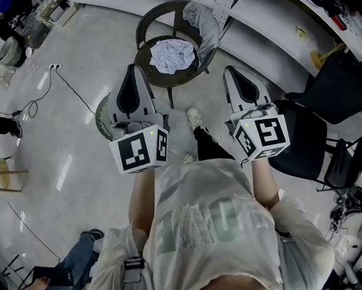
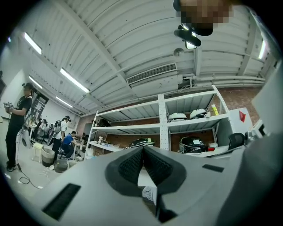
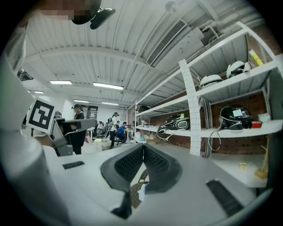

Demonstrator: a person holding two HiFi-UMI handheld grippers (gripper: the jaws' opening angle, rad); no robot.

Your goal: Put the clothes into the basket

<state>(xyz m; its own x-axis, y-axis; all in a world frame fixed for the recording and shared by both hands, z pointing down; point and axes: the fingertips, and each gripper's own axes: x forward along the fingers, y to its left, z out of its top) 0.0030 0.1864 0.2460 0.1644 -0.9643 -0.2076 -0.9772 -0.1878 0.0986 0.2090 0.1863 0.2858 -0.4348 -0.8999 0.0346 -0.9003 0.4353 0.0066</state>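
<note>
A white patterned garment (image 1: 171, 54) lies crumpled on the round seat of a dark chair (image 1: 152, 74) ahead of me. A grey garment (image 1: 206, 19) hangs over that chair's backrest. The green mesh basket (image 1: 102, 117) stands on the floor, mostly hidden behind my left gripper (image 1: 133, 70). That gripper is shut and empty, pointing toward the chair's left side. My right gripper (image 1: 230, 72) is also shut and empty, just right of the chair. In the left gripper view the pads (image 2: 132, 165) meet at their tips, and in the right gripper view the pads (image 3: 130, 163) do the same.
A black office chair (image 1: 308, 141) stands close at the right. A cable (image 1: 67, 85) runs across the grey floor at left. My foot (image 1: 194, 117) is just short of the chair. Another person's leg (image 1: 74, 263) shows at lower left. Shelving with helmets (image 3: 234, 117) lines the wall.
</note>
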